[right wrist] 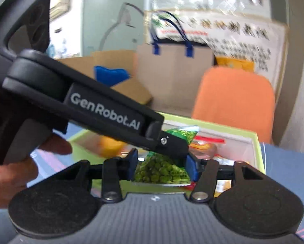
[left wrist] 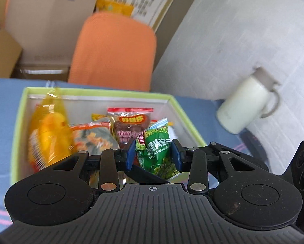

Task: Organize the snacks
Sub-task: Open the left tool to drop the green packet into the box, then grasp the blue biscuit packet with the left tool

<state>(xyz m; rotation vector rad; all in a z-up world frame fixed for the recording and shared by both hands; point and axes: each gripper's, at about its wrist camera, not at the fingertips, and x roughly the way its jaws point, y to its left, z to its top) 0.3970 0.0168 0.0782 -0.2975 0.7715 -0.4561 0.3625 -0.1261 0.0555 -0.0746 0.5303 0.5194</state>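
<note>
Left gripper: my jaws are narrow, blue pads clamped on the sides of a green pea packet. The packet hangs upright between the pads, above the near edge of the snack box.

Right gripper: jaws narrow too, with a green pea packet between the blue pads. The pads look to be touching its edges. The left gripper's body crosses this view from 10 o'clock toward centre, its tip overlapping the top of that packet. I cannot tell whether both tools hold one packet or two.

The box has a light-green rim and pale inner walls and sits on a blue table. Inside, from the left wrist view:
- yellow-orange packet at 9 o'clock, leaning on the left wall, blurred
- brown packet with a red top strip near centre
- orange patterned packet lying between them

White mug with a grey lid at 3 o'clock of the box, well apart, by the wall.

Orange chair at 12 o'clock behind the table; cardboard boxes beyond it.

A hand grips the left tool's handle, at 9 o'clock in the right wrist view.
</note>
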